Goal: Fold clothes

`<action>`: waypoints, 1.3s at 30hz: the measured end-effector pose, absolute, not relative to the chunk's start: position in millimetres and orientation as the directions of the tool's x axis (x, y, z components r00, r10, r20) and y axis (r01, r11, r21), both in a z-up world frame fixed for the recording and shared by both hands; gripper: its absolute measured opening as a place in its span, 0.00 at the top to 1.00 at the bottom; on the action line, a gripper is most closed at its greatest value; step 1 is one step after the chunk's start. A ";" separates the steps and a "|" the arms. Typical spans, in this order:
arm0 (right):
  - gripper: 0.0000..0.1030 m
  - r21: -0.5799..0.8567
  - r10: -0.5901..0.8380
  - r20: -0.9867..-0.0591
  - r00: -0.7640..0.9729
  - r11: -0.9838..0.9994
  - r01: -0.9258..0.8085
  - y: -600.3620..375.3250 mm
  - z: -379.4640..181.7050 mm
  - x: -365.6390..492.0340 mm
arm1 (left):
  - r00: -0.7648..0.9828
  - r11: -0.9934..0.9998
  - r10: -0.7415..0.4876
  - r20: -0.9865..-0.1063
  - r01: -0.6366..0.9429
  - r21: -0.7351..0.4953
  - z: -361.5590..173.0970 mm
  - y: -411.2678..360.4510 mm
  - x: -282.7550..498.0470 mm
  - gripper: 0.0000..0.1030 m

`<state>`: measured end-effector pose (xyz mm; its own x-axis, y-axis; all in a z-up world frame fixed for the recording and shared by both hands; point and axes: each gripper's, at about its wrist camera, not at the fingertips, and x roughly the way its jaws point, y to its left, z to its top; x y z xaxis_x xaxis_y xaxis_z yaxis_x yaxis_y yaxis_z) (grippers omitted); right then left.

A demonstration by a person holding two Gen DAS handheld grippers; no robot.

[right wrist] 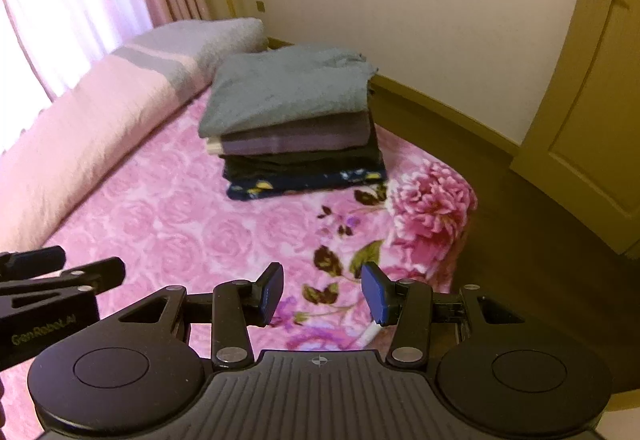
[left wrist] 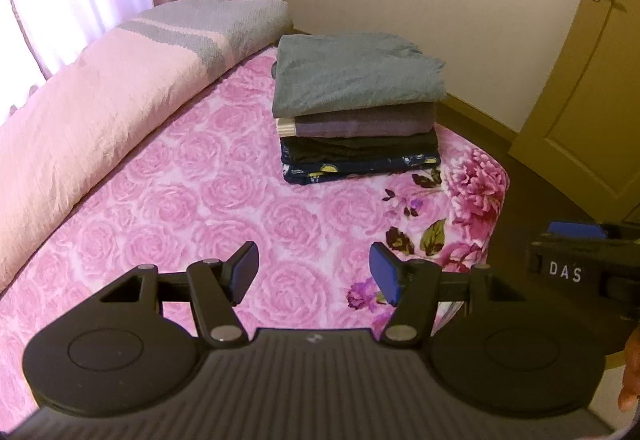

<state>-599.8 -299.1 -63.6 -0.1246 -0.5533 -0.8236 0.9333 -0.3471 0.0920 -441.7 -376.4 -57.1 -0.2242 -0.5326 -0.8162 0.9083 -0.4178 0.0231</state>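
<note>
A stack of folded clothes (left wrist: 356,108) (right wrist: 296,124) rests at the far end of the bed, with a grey-green piece on top, a purple one beneath, then black and navy patterned ones. My left gripper (left wrist: 314,274) hovers over the pink rose bedspread (left wrist: 192,208), well short of the stack, its blue pads wide apart and nothing between them. My right gripper (right wrist: 322,294) hangs over the bedspread's (right wrist: 168,224) flowered near corner, jaws apart and empty. Each gripper shows at the edge of the other's view.
A rolled pink quilt (left wrist: 80,120) with a grey blanket (left wrist: 224,20) lies along the bed's left side by the curtains. The bed edge (left wrist: 492,208) drops to dark floor on the right. A closed door (left wrist: 592,88) stands at the right, a cream wall behind.
</note>
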 end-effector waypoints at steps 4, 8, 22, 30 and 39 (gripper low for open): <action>0.54 0.096 -0.536 -0.837 -0.109 -0.341 0.935 -310.5 -70.4 -613.9 | -0.213 -0.400 -0.532 -0.819 0.916 0.021 -61.8 -387.5 -453.1 0.44; 0.54 0.088 -0.519 -0.849 -0.102 -0.328 0.940 -321.2 -77.3 -626.4 | -0.208 -0.392 -0.526 -0.825 0.920 0.017 -69.1 -396.3 -464.8 0.44; 0.54 0.086 -0.489 -0.870 -0.070 -0.288 0.954 -359.9 -98.3 -652.8 | -0.178 -0.352 -0.518 -0.837 0.936 0.019 -87.6 -429.3 -485.6 0.44; 0.54 0.088 -0.460 -0.886 -0.052 -0.278 0.957 -381.9 -111.4 -657.8 | -0.168 -0.351 -0.502 -0.848 0.936 0.022 -97.5 -450.2 -491.9 0.44; 0.54 0.081 -0.433 -0.900 -0.054 -0.287 0.955 -398.7 -122.9 -663.1 | -0.167 -0.363 -0.489 -0.856 0.932 0.026 -109.4 -469.7 -499.0 0.44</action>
<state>-663.1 -398.7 -122.9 -0.0537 -0.4330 -0.8998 0.9545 -0.2868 0.0811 -499.0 -469.7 -109.4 -0.1668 -0.4890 -0.8562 0.9315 -0.3627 0.0257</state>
